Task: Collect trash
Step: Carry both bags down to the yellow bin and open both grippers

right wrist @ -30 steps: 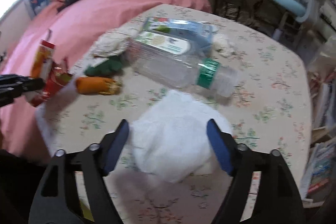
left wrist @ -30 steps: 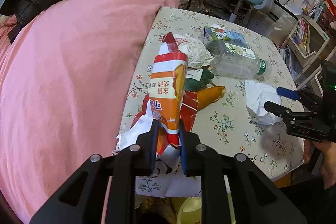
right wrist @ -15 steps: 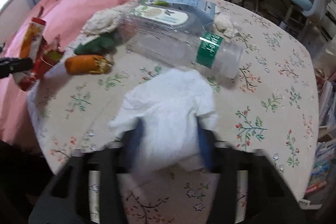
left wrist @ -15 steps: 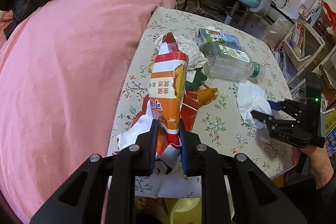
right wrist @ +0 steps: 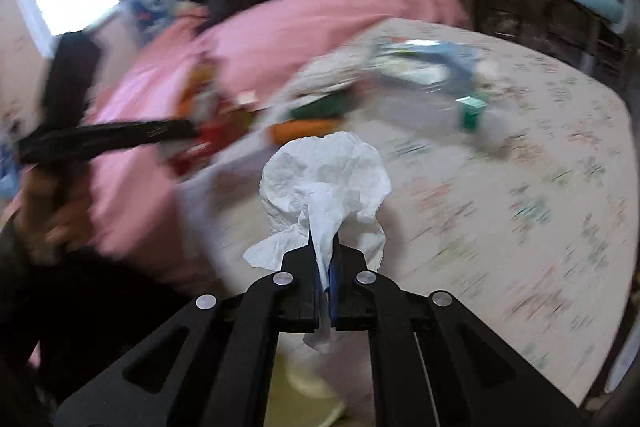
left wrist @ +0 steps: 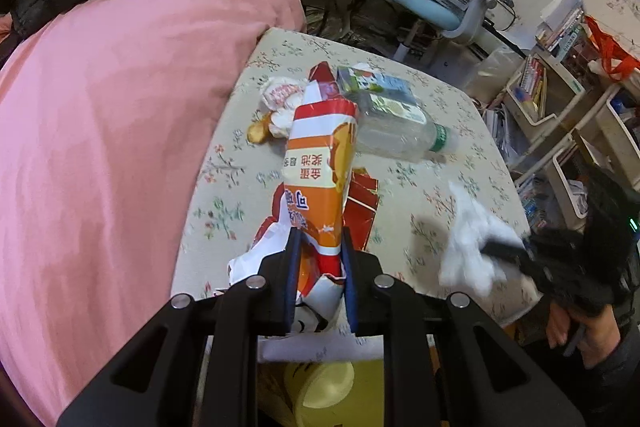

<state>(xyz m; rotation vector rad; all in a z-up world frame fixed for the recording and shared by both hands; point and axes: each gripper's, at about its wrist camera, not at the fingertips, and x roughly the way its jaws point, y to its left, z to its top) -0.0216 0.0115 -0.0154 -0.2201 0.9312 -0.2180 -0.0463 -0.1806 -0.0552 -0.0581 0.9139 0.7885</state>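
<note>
Snack bag (left wrist: 320,167) upright, mouth upward

Black left gripper (left wrist: 319,239) with blue pads, silver screws, black right gripper (right wrist: 325,251), bare-skinned hand (left wrist: 576,327)

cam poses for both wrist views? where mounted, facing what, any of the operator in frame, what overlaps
Left wrist: on left gripper, facing across the table at its snack bag; right gripper and hand at right.
Right wrist: on right gripper, facing the bed over its tissue; left gripper and hand at left.
Shared: table, bottle, bed.
</note>
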